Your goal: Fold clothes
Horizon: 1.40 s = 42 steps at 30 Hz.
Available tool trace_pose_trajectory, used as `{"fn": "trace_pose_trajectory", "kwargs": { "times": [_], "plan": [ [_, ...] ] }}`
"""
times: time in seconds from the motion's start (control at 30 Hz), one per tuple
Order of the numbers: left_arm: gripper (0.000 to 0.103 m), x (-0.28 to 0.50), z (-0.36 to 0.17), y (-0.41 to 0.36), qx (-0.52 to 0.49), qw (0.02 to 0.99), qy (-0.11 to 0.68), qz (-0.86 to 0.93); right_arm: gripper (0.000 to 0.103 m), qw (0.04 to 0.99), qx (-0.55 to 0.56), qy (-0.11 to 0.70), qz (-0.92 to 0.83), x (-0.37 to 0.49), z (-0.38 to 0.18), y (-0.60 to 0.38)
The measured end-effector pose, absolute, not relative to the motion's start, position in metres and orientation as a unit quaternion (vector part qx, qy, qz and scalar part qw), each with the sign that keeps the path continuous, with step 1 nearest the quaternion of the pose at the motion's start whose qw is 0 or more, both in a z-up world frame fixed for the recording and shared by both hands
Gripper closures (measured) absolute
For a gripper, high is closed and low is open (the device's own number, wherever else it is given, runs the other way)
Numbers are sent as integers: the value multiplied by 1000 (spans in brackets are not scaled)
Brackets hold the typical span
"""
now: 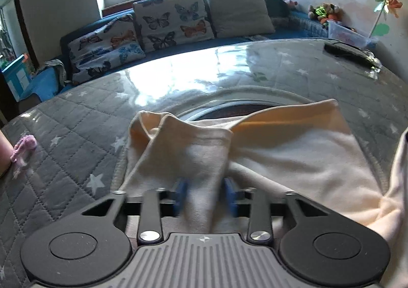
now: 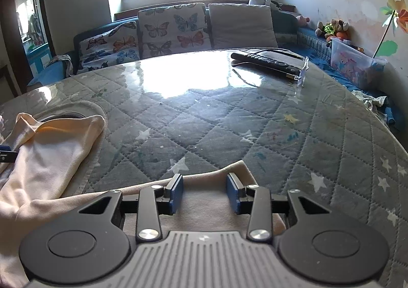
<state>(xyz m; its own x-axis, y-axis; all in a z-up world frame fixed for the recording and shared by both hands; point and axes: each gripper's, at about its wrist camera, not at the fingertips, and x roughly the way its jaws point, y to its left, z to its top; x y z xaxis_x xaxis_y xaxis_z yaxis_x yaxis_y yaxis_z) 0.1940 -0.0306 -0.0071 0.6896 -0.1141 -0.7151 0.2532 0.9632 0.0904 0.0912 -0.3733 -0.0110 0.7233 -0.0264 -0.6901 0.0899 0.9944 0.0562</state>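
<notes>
The left gripper (image 1: 206, 195) has its blue pads (image 1: 180, 193) blurred by motion, w/ a raised fold of the cream garment (image 1: 293, 160) running up between them; the pads look to be pinching that fold, tho the blur hides the exact contact. The garment lies on the quilted grey table cover (image 1: 76, 122), spread toward the right, its lower part cut off behind the gripper body. A round rimmed opening (image 1: 244, 109) in the tabletop shows only as a dark sliver past the cloth. At the left edge a bit of a person's arm and a pink, fuzzy item (image 1: 24, 150) are too cropped to identify.

The right wrist view gives what the left lacks: the right gripper (image 2: 204, 193) has pads spread apart, over a flat edge of the same cloth (image 2: 209, 201), not squeezing it. Whether the tips touch the fabric can't be told. Far left, only a blue tip of the other gripper (image 2: 6, 153) pokes in beside the bunched cloth. This view also shows the dark remote (image 2: 265, 61) and clear stand on the far side more fully; in the left view they're squeezed at the rim. Butterfly cushions (image 2: 173, 28) sit on the sofa behind; window glare washes out the glossy tabletop centre.
</notes>
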Motion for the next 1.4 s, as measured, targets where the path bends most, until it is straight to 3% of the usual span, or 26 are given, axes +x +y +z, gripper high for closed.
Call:
{"fn": "trace_pose_trajectory", "kwargs": {
  "times": [0.07,0.57,0.97,1.17,1.4],
  "plan": [
    [97,193,-3,-22,77,918,378,-94,65,927,41,372,-31,92,-11,-373],
    [99,104,69,136,-45,953,284,91,62,925,33,376,-38,95,-11,-368],
    [98,55,17,206,-73,922,343,162,56,923,15,382,-38,101,-10,-364],
    [81,43,14,208,-41,913,353,200,55,923,10,383,-39,103,-9,-363],
    [70,18,28,193,-14,927,337,165,53,928,-4,373,-23,88,5,-358]
  ]
}}
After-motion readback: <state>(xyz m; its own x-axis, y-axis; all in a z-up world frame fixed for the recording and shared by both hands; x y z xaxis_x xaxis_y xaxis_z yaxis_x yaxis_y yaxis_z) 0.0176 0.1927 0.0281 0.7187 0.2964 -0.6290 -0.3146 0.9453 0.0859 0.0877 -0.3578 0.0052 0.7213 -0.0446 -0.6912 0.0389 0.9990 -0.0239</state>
